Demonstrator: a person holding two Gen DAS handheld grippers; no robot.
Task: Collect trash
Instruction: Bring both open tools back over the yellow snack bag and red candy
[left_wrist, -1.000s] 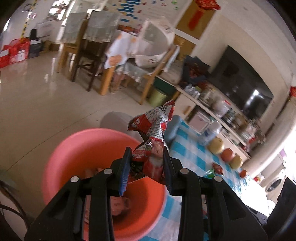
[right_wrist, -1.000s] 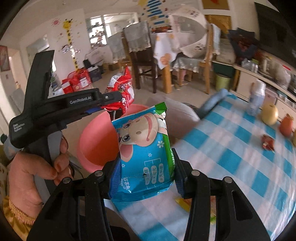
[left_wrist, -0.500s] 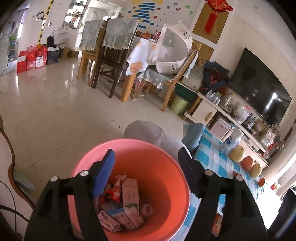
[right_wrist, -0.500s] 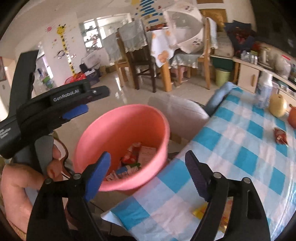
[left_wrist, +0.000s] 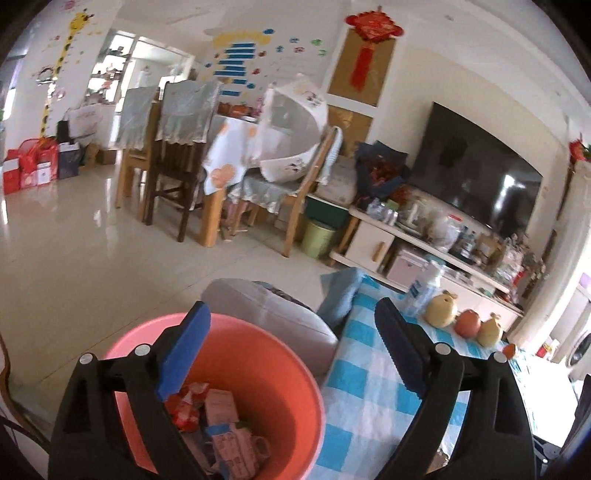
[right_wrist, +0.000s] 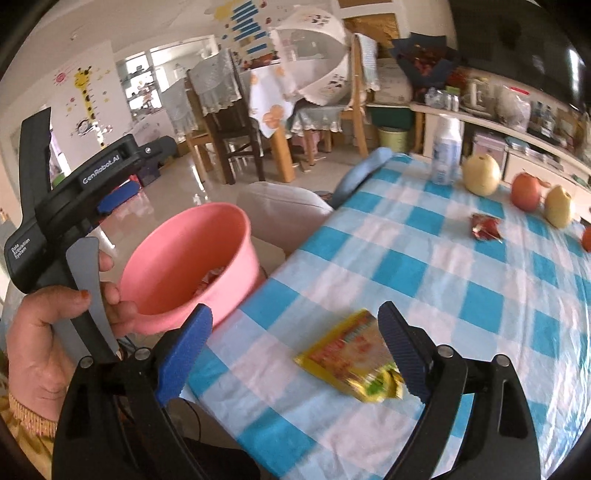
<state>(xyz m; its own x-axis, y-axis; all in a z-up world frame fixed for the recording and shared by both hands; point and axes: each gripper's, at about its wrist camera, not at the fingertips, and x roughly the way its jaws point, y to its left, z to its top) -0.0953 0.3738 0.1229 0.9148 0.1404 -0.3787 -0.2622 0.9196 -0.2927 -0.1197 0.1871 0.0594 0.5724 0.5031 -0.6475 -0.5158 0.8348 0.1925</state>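
The pink bucket (right_wrist: 192, 266) is open at the top, so a hand-held gripper can go in from above. Wrappers (left_wrist: 218, 424) fill its bottom. Just right of the bucket, the bench (right_wrist: 443, 295) has lots of bare checked cloth. A yellow packet (right_wrist: 351, 354) lies near the bucket. Far from the bucket a bottle (right_wrist: 447, 151), three fruits (right_wrist: 524, 190) and a red wrapper (right_wrist: 485, 227) block the way. The left hand-held gripper (right_wrist: 122, 195) hangs left of the bucket.

Readable print, right wrist view

At frame left, the left gripper (right_wrist: 122, 197) body reads "GenRobot.AI"; lower down, "Data Acquisition System".
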